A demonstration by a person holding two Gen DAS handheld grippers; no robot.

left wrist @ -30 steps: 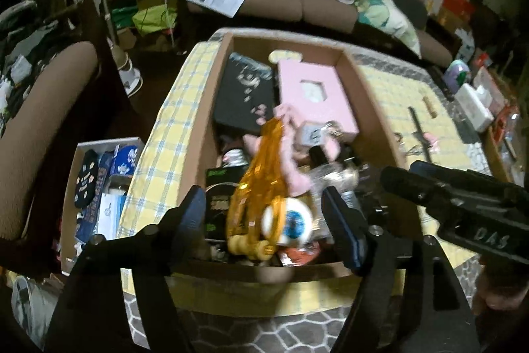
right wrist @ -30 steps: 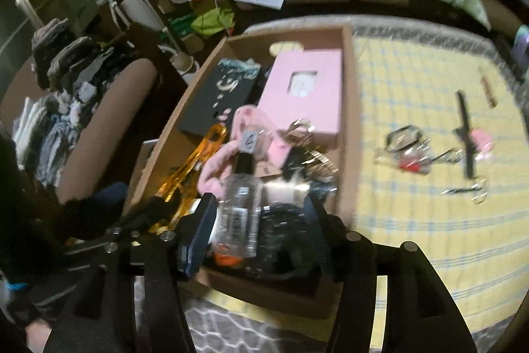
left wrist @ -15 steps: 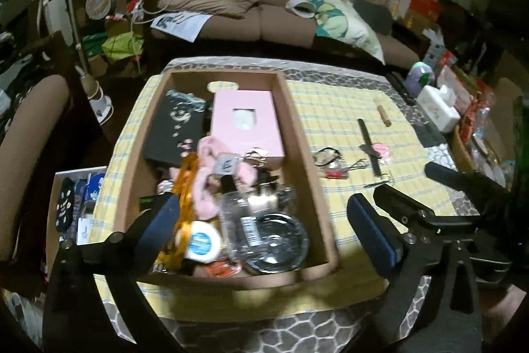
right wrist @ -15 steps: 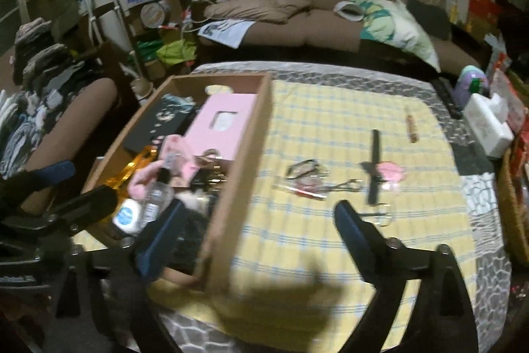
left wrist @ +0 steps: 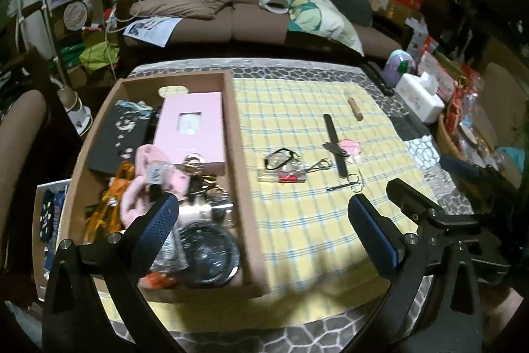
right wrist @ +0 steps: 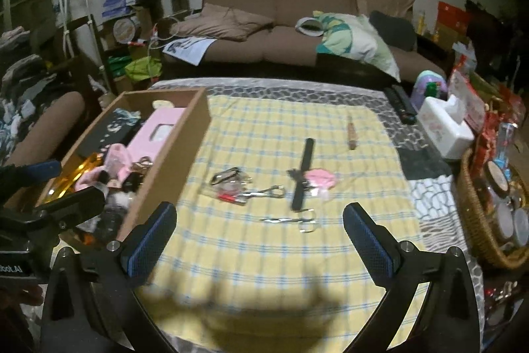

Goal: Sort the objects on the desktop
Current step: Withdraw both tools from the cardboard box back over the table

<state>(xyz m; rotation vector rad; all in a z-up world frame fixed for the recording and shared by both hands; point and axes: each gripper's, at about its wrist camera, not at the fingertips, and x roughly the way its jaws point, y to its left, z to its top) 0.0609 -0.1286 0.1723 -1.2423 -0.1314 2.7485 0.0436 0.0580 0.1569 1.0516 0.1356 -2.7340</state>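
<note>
A cardboard box (left wrist: 241, 174) on the yellow checked cloth holds a pink box (left wrist: 191, 128), a black case (left wrist: 119, 134), a pink plush, an orange clip and a round jar. Right of it lie small scissors (left wrist: 347, 182), a black strip (left wrist: 335, 144), a pink item (left wrist: 350, 148), an eyelash curler (left wrist: 319, 164), a small packet (left wrist: 281, 176) and a brown stick (left wrist: 354, 110). My left gripper (left wrist: 264, 227) is open and empty above the box's near right corner. My right gripper (right wrist: 259, 234) is open and empty above the cloth, near the scissors (right wrist: 294, 220).
A white tissue box (right wrist: 443, 128), a remote (right wrist: 401, 105) and a wicker basket (right wrist: 479, 220) of jars stand at the table's right edge. A brown sofa (right wrist: 297, 22) is behind. A chair (left wrist: 16, 154) stands at left.
Both grippers have pulled back and up from the box and swung right. Both opened wider. The orange clip and the clear bottle now lie in the box.
</note>
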